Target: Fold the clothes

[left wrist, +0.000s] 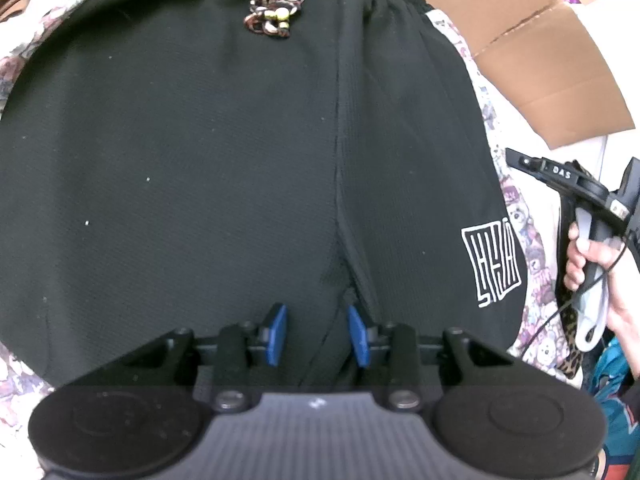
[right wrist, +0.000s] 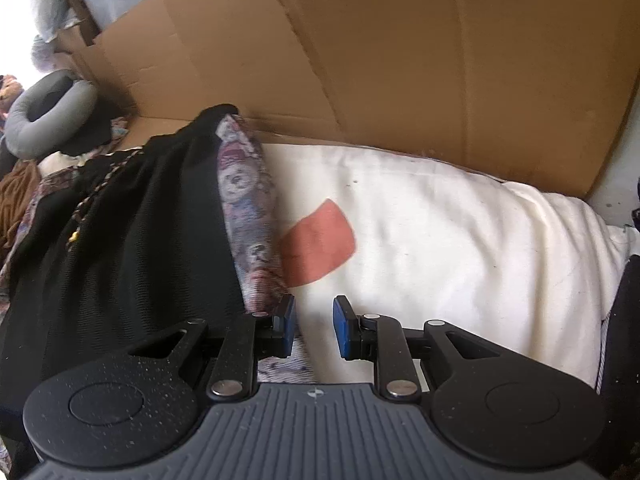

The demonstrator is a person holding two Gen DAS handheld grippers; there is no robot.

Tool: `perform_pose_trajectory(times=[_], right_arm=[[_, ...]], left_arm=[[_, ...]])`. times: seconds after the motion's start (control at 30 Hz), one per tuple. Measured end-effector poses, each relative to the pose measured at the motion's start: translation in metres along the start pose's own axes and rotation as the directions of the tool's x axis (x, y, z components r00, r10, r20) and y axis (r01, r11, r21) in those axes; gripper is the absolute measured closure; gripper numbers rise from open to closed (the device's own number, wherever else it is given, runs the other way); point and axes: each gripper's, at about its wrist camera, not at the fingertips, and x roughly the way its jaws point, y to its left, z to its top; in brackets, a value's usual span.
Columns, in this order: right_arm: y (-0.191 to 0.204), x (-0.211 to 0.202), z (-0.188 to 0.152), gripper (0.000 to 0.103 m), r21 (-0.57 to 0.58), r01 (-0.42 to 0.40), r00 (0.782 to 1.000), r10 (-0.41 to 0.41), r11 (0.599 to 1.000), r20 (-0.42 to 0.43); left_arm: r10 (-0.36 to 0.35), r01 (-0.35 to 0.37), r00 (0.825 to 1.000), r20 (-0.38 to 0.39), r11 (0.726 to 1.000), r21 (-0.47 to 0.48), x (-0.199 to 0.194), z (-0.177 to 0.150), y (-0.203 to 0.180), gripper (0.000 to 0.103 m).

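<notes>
Black shorts [left wrist: 200, 152] lie spread flat on a patterned sheet, waistband away from me, with a braided drawstring [left wrist: 276, 8] at the top and a white logo [left wrist: 494, 266] on the right leg. My left gripper [left wrist: 318, 334] hovers open over the crotch seam, blue pads [left wrist: 278, 334] apart, nothing between them. In the right wrist view the shorts [right wrist: 120, 248] lie to the left. My right gripper [right wrist: 314, 330] stands open beside their right edge, above the patterned sheet [right wrist: 248, 208] and white bedding [right wrist: 440, 240]. A hand holds the right gripper [left wrist: 588, 248], seen at the left view's right edge.
Flattened cardboard [right wrist: 360, 48] stands along the far side of the bed. A grey neck pillow [right wrist: 48, 112] and other clothes lie at the far left. A reddish patch [right wrist: 320, 244] marks the white bedding. Teal fabric [left wrist: 612, 392] lies low on the right.
</notes>
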Motion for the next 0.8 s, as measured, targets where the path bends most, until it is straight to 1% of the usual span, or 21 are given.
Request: perform_pose_trajectory(times=[0.23,0.43,0.53,0.6,0.63,0.67,0.7,0.8], right_arm=[[0.011,0.006,-0.006,0.081,-0.033,-0.019,1.000,0.018,0.999,-0.021],[0.013,0.009,-0.009,0.081,-0.037,-0.024,0.999,0.023,0.999,-0.036],[0.018,0.009,-0.011,0.081,-0.070,-0.025,0.999,0.022,0.997,-0.048],[0.022,0.010,-0.012,0.083,-0.119,-0.014,0.998,0.008,0.993,-0.054],[0.023,0.010,-0.011,0.088,-0.130,-0.013,0.998,0.006,0.991,-0.058],[0.023,0.011,-0.010,0.101,-0.138,-0.016,0.998,0.007,0.990,-0.062],[0.024,0.009,-0.009,0.103,-0.150,-0.015,0.998,0.006,0.989,-0.061],[0.024,0.004,-0.005,0.103,-0.178,-0.009,0.999,0.000,0.984,-0.051]], left_arm=[[0.000,0.001,1.000,-0.005,1.000,0.004,0.002,-0.001,0.000,0.066],[0.001,-0.001,1.000,-0.006,1.000,0.006,-0.006,0.000,0.003,0.066],[0.002,-0.002,1.000,-0.003,1.000,0.006,-0.011,0.001,0.005,0.066],[0.002,-0.002,1.000,-0.001,1.000,0.006,-0.014,0.001,0.007,0.066],[0.003,-0.003,1.000,0.000,1.000,0.006,-0.015,0.001,0.008,0.066],[0.004,-0.004,1.000,0.004,1.000,0.006,-0.017,0.002,0.008,0.066],[0.007,-0.007,1.000,0.010,1.000,0.005,-0.018,0.004,0.009,0.066],[0.015,-0.015,0.999,0.033,1.000,-0.004,-0.022,0.009,0.013,0.066]])
